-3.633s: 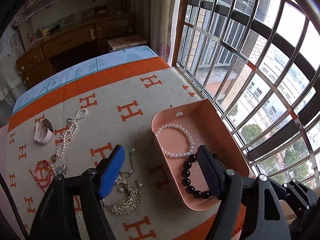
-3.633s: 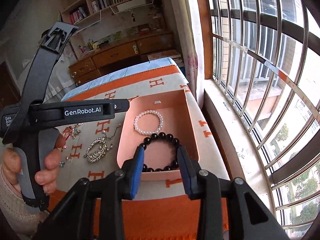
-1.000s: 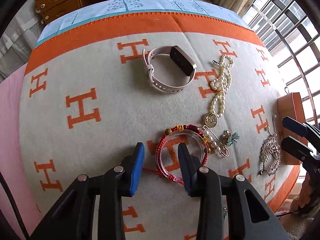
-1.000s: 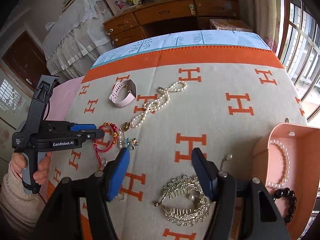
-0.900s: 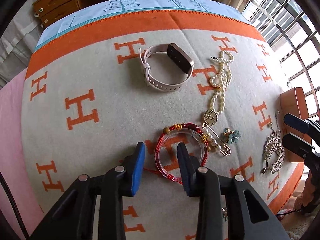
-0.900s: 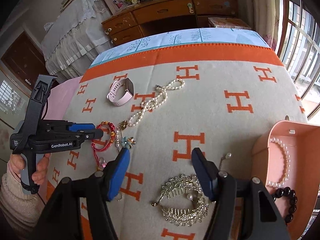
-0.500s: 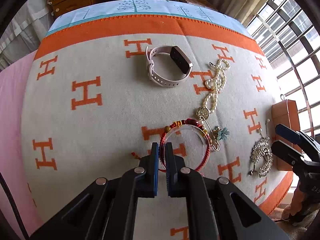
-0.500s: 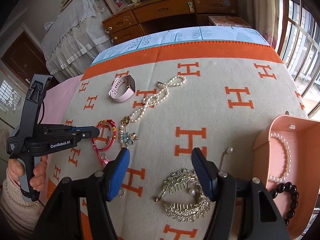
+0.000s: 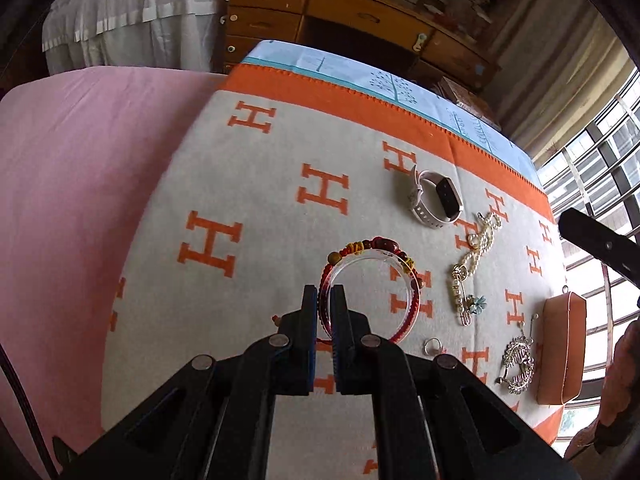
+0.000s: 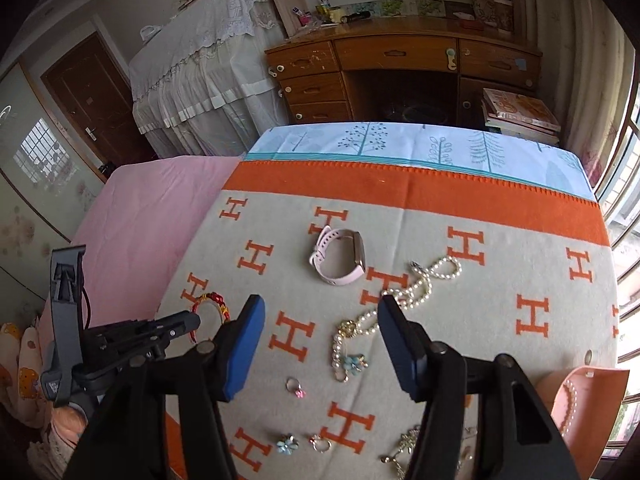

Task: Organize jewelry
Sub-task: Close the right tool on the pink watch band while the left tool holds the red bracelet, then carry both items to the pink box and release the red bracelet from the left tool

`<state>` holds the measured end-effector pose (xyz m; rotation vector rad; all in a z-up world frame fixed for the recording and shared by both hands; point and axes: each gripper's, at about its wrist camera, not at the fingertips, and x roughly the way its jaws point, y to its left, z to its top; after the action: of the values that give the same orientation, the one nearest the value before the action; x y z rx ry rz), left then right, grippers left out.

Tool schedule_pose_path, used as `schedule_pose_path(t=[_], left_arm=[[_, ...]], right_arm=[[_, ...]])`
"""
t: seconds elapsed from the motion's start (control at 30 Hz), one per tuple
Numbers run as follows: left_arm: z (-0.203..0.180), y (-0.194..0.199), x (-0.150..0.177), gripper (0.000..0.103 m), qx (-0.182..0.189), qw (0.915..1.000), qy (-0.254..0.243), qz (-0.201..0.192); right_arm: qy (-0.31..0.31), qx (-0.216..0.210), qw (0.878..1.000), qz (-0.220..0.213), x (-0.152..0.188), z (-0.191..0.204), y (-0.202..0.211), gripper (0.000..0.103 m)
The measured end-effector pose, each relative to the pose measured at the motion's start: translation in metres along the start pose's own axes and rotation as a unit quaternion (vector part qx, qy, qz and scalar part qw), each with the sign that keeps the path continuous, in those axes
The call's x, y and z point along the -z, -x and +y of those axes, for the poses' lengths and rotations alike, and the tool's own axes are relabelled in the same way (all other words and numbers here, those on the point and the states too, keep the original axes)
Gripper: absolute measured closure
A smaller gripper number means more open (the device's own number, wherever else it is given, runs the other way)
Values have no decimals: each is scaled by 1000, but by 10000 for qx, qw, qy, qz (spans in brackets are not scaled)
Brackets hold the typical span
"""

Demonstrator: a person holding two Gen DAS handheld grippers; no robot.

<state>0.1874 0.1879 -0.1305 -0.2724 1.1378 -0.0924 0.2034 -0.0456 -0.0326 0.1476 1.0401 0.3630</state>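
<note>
Left gripper [image 9: 325, 300] is clamped on the red beaded bracelet [image 9: 374, 280] — its ring rises above the blanket [image 9: 248, 200]. Right gripper [image 10: 320, 344] hovers with fingers spread wide — near the pearl necklace [image 10: 404, 296].

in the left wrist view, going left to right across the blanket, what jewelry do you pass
red beaded bracelet with clear bangle in the left gripper → pink-strapped smartwatch → white pearl necklace → silver rhinestone hair comb → pink jewelry box
</note>
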Motion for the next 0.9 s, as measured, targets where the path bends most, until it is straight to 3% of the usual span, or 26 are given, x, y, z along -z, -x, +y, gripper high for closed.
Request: schedule_pose_path(t=[0.17,0.4,0.63,0.9], left_arm=[[12,3,4,99,-5,9998,138,-113],[22,-9,9,99,99,9997,243,-30],[21,-20,11,99,108,9997,219,-10],[22,-21,16,99,110,9995,291,-42]], right_arm=[[-148,-100,9977,647,-35,9,-61,59],[-336,300,9897,1362,-49,7,-143,74],[-115,682,9861,1510,-45,14,-171,89],[28,700,9893,1282,-39,13,-166,94]])
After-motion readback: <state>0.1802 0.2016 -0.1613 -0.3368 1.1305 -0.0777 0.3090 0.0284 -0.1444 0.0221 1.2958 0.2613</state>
